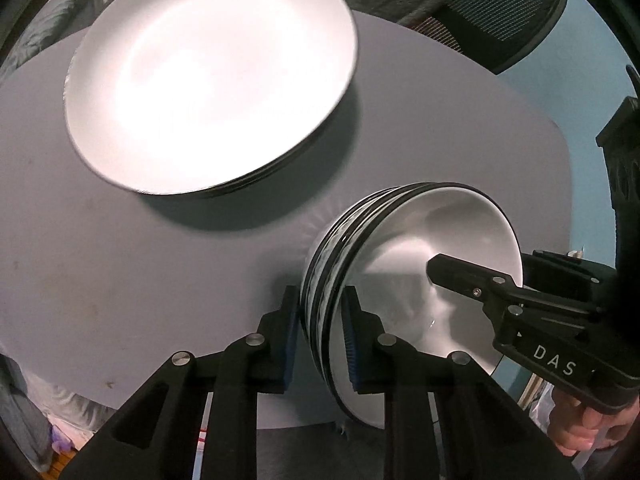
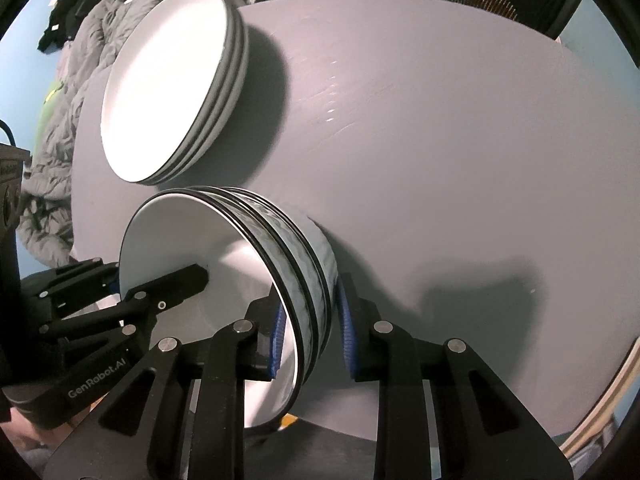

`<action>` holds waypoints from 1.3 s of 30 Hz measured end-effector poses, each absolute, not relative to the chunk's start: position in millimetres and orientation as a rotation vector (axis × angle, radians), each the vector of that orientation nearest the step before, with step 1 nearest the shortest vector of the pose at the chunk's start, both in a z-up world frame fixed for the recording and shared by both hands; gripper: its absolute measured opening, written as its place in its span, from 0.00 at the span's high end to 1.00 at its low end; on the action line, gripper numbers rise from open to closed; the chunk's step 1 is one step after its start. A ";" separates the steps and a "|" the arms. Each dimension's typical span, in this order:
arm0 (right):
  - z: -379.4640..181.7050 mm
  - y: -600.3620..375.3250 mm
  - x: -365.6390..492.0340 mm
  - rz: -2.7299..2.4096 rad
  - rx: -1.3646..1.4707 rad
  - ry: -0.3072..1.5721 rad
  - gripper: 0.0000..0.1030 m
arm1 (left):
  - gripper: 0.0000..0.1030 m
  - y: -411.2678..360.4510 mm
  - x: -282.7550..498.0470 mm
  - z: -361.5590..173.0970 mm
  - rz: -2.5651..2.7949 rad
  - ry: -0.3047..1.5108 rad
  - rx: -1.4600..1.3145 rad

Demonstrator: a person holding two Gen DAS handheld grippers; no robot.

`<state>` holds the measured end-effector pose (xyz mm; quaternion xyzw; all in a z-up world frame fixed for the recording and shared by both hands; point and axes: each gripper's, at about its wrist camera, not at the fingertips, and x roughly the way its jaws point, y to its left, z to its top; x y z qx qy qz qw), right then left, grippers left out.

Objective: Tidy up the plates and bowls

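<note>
I hold a stack of bowls (image 1: pixel 404 280) with both my grippers. My left gripper (image 1: pixel 320 336) pinches the rim on one side, one finger inside the top bowl and one outside. My right gripper (image 2: pixel 310 332) does the same on the other side. Both sets of jaws are narrow, squeezed on the rims.

The bowls are by the near edge of the round grey table (image 2: pixel 440 160). I cannot tell if they sit on the table or hang just over it. The stack of plates (image 1: pixel 208 76) is farther in, close to the bowls but not touching.

What could go wrong? I think the bowls could slip. My fingers only hold the thin rims, and three or so bowls are heavy. If one hand pulls faster than the other, the stack could tip and a bowl could slide out and break. The bowls are also near the table's edge, so a slip could send them to the floor. I could bump the plates too.

The bowls are white and shiny inside. Outside they are pale blue and bumpy, with dark rims. They nest snugly in each other.
</note>
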<state>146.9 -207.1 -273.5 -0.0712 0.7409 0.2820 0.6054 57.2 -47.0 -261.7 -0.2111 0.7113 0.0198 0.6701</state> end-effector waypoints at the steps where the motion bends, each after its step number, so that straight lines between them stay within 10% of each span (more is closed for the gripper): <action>1: -273.7 -204.3 144.6 0.648 -0.160 1.713 0.76 | 0.81 -45.2 55.1 -261.9 0.044 1.604 -0.470; 39: -270.2 -191.1 108.8 0.584 -0.123 1.668 0.80 | 0.73 -29.1 41.8 -283.0 -0.009 1.572 -0.475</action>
